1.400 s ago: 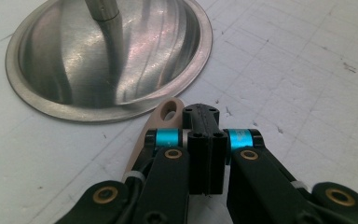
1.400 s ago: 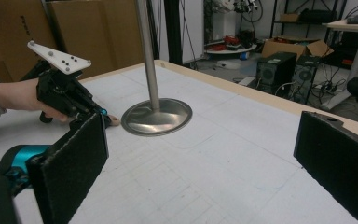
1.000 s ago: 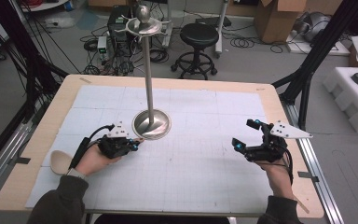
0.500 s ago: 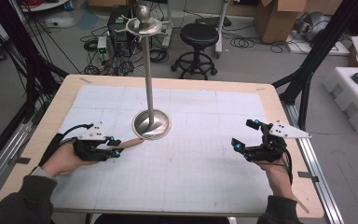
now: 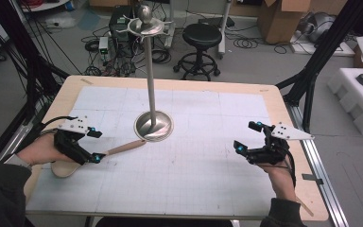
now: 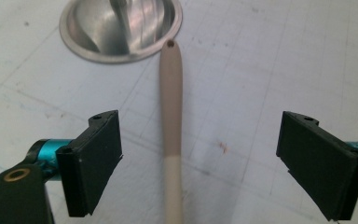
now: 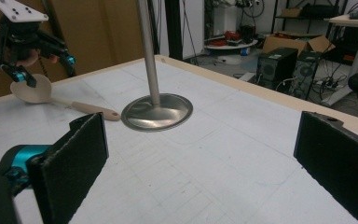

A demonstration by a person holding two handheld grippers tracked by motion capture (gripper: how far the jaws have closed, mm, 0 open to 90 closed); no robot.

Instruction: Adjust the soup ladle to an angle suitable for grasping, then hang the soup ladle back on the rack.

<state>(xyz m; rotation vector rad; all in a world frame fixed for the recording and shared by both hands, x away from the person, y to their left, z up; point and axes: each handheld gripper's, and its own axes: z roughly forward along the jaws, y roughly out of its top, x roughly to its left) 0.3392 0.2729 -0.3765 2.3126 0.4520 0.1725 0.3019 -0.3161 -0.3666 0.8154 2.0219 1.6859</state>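
One spoon [image 5: 99,155] is the thing in hand here, a pale wooden-looking one lying flat on the gridded mat [image 5: 203,179], its bowl toward your left hand and the tip of its handle just beside the round foot of the metal stand [image 5: 153,126], touching it or nearly so; you cannot tell which. Your left gripper [image 5: 93,144] hangs over the bowl end of the handle, and its jaws have just been opening: they stand wide apart with the handle running between them on the mat and neither pad pressing on it. Your right gripper [image 5: 246,136] hovers well apart over the right side of the table [image 5: 283,101], jaws likewise spread and holding nothing. Judge the spoon as light and stiff, so it should lift without flexing, but the handle is round and smooth and could roll or twist between flat pads. Take hold across the handle near where it meets the bowl, close to the balance point, so the heavier bowl does not tip it down. It lies low on the mat, so bring the pads right down to the surface before you close.
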